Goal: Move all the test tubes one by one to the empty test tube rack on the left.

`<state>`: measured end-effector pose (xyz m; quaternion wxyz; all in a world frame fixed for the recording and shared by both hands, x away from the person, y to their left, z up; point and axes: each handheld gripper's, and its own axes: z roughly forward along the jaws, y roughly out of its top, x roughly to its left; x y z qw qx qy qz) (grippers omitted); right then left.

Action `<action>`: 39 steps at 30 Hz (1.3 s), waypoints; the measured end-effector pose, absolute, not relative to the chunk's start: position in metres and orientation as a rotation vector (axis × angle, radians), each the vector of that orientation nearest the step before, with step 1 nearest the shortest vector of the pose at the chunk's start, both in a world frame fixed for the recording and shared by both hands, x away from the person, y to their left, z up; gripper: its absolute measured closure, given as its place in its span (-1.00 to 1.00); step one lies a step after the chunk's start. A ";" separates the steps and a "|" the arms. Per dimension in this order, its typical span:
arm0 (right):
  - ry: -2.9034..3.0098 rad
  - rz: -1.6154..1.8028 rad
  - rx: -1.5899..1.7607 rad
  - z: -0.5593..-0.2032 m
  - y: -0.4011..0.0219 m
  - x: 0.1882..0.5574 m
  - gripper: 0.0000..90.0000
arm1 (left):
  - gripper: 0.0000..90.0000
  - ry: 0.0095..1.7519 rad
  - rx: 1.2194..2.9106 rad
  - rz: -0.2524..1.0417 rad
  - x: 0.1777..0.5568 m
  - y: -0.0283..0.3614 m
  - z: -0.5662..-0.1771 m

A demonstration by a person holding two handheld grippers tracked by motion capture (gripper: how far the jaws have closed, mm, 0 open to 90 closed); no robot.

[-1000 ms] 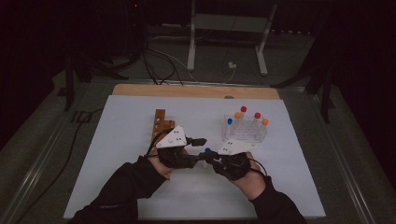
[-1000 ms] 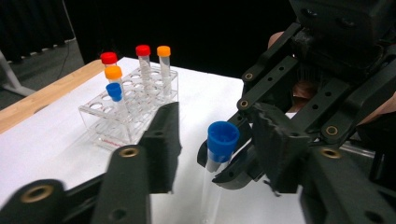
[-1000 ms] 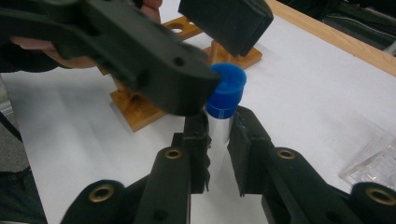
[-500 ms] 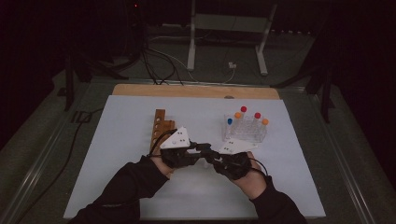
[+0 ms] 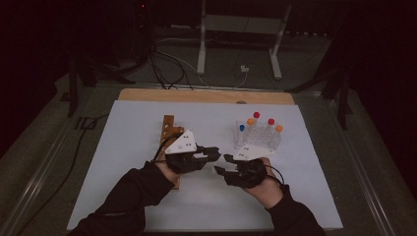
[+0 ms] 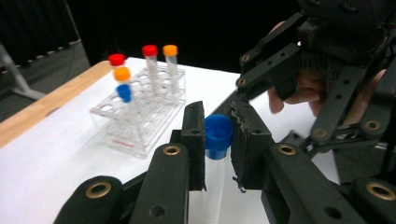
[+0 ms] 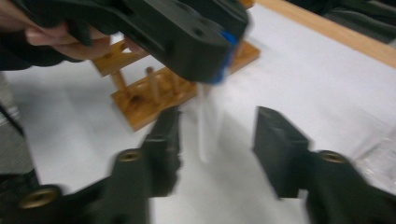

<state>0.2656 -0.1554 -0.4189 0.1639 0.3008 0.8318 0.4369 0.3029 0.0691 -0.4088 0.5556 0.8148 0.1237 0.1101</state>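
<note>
A clear test tube with a blue cap hangs upright over the white mat. My left gripper is shut on it at the cap. In the right gripper view the same tube hangs down between the jaws of my right gripper. Those jaws have just been opening and stand apart on either side of it without touching it. From above, the left gripper and right gripper face each other tip to tip at the mat's middle.
A clear plastic rack with red-, orange- and blue-capped tubes stands right of centre. A wooden peg rack lies behind the left hand. The wooden table edge runs along the back, with cables and a stand leg beyond.
The right gripper's jaws have spread off the tube. The left gripper's jaws have closed on its blue cap. Both hands have stayed in place.
</note>
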 end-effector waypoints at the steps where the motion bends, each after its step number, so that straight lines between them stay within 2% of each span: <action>1: 2.367 1.249 0.862 -0.419 -0.157 0.266 -0.04 | 0.73 0.295 1.926 0.266 0.304 0.071 -0.408; 3: 2.355 1.261 0.871 -0.419 -0.158 0.267 -0.18 | 0.73 0.308 1.923 0.276 0.306 0.075 -0.405; 4: 2.345 1.258 0.885 -0.419 -0.159 0.268 -0.36 | 0.73 0.312 1.922 0.282 0.307 0.077 -0.404; 6: 2.335 1.258 0.896 -0.419 -0.160 0.269 -0.51 | 0.73 0.328 1.915 0.294 0.310 0.081 -0.402; 8: 2.326 1.269 0.913 -0.419 -0.161 0.269 -0.55 | 0.73 0.338 1.916 0.315 0.313 0.085 -0.399; 9: 2.326 1.281 0.903 -0.419 -0.163 0.270 -0.68 | 0.73 0.348 1.912 0.313 0.315 0.088 -0.397; 15: 2.327 1.314 0.891 -0.419 -0.165 0.270 -0.83 | 0.73 0.389 1.912 0.359 0.324 0.100 -0.390; 16: 2.332 1.320 0.893 -0.420 -0.166 0.271 -0.93 | 0.73 0.395 1.914 0.363 0.326 0.102 -0.389; 34: 2.317 1.294 0.893 -0.421 -0.167 0.272 -1.00 | 0.73 0.578 1.886 0.494 0.360 0.144 -0.386; 39: 2.321 1.285 0.889 -0.422 -0.166 0.272 -1.00 | 0.73 0.638 1.828 0.503 0.371 0.157 -0.384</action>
